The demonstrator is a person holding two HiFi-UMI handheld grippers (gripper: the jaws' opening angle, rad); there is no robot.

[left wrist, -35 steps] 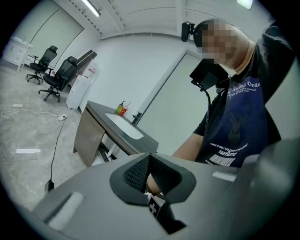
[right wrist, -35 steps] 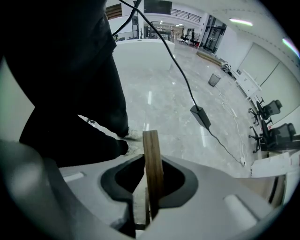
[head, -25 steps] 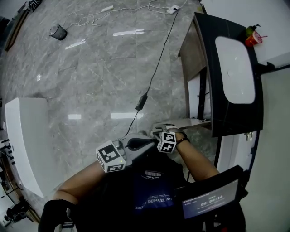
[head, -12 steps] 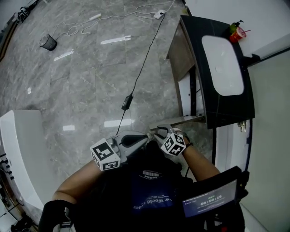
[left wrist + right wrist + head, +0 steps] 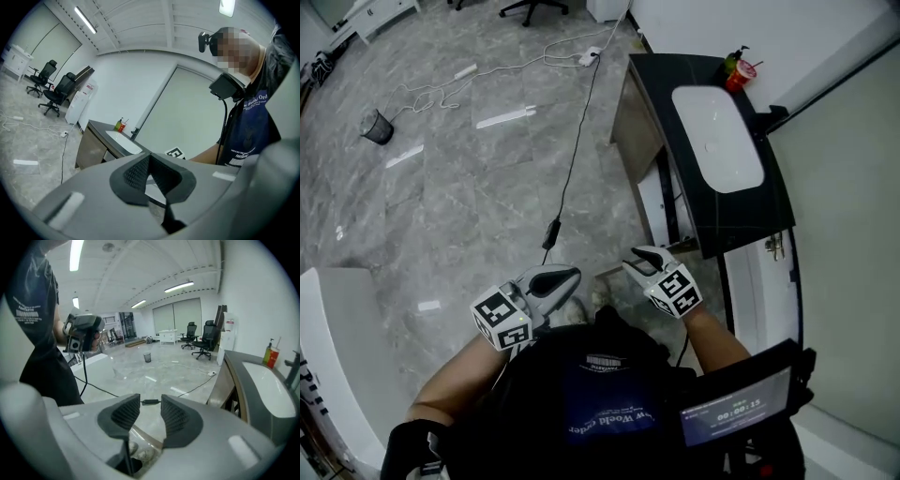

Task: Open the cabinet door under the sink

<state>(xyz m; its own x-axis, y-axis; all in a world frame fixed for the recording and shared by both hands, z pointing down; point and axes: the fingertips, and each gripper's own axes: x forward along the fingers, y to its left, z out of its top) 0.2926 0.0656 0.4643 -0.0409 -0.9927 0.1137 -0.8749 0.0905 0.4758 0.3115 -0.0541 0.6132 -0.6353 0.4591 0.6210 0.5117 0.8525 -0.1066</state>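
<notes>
The vanity has a black countertop (image 5: 675,70) with a white sink (image 5: 717,136), at the upper right of the head view. Below it the cabinet stands open: the near door (image 5: 609,273) swings out over the floor, seen edge-on. My right gripper (image 5: 639,255) hovers just above that door's edge, open, with nothing between its pads (image 5: 150,401). The door's top edge (image 5: 146,438) shows below the jaws. My left gripper (image 5: 572,274) hangs to the left over the floor. Its pads meet at the tips (image 5: 149,157) and hold nothing.
A black power cable (image 5: 572,159) with its adapter (image 5: 551,232) runs across the grey tile floor to the cabinet. A red soap bottle (image 5: 737,70) and a faucet (image 5: 773,114) sit on the countertop. A waste basket (image 5: 375,125) stands far left. A white bench (image 5: 337,375) lies lower left.
My right gripper has come off the open door's edge, risen and rolled. The left gripper has risen a little. The head view has pulled back from the vanity.
</notes>
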